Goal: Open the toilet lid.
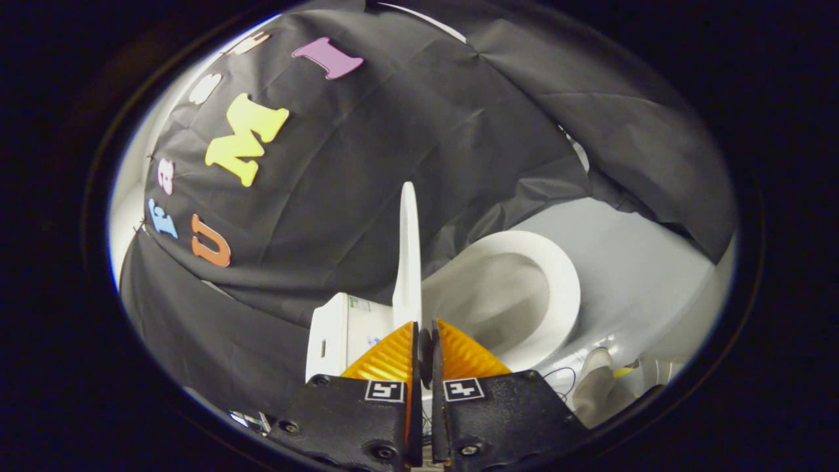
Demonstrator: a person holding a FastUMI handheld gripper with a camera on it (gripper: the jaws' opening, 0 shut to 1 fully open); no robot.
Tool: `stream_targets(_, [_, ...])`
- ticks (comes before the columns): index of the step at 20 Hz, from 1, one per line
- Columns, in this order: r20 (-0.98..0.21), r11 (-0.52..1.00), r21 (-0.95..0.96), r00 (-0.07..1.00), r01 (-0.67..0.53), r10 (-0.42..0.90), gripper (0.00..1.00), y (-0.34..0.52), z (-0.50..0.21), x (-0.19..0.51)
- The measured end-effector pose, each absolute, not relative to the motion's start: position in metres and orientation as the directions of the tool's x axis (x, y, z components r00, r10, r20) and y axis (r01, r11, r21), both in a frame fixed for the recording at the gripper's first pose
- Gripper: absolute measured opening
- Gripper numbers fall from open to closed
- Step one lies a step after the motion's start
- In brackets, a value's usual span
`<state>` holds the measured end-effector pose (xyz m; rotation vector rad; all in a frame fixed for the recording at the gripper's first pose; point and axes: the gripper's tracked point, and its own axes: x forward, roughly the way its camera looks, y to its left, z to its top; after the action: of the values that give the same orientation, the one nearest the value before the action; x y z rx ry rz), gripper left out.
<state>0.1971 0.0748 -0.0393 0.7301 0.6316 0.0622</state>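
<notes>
The white toilet lid (408, 255) is seen edge-on as a thin plate, raised well clear of the seat and running straight out from my fingertips. My gripper (425, 337) has its fingers drawn close together, pinching the lid's near edge. To the right of the lid the white seat ring (564, 288) and the open bowl (498, 308) are uncovered. On the other side of the lid is the white tank (341, 334).
Black cloth walls hang close behind and around the toilet. A pale floor (629, 262) spreads beyond the bowl. A grey shape (593, 390) and thin cables (557, 377) lie by the base of the bowl, right of my fingers.
</notes>
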Motion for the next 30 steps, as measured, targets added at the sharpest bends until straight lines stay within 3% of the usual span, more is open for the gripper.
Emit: stream_targets(30, [-0.523,0.977,0.212,0.841,-0.028,0.137,0.12,0.284,0.053,0.203])
